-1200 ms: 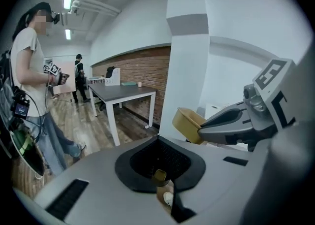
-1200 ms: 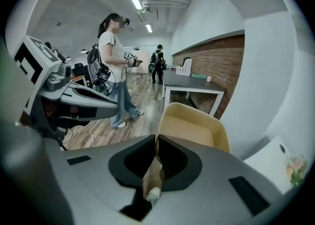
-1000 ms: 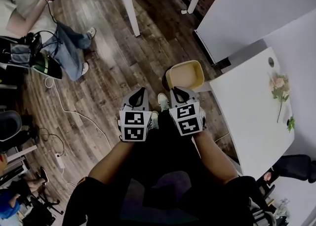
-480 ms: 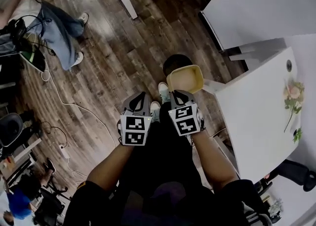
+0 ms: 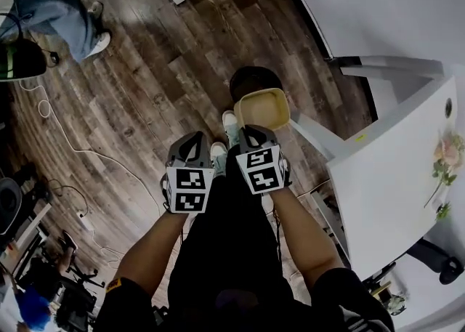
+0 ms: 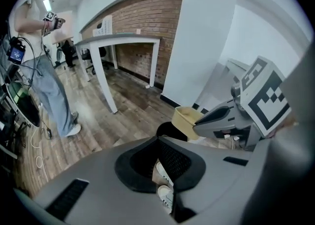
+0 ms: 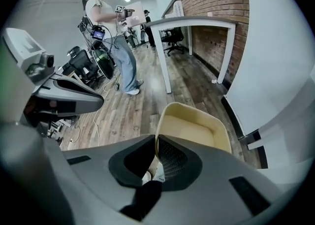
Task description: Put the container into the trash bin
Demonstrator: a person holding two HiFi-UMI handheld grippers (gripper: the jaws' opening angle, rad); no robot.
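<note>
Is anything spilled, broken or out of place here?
Nothing is spilled or broken. The empty yellow container is pinched by its rim in the right gripper, over the dark trash bin. Only a loose white cable snaking across the wood floor looks untidy.

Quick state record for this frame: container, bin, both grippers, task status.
trash bin: black, on the wood floor
container: yellow, empty, open side up, held above the trash bin
right gripper: shut on the container's near rim
left gripper: shut, empty
status: container not yet in the trash bin
</note>
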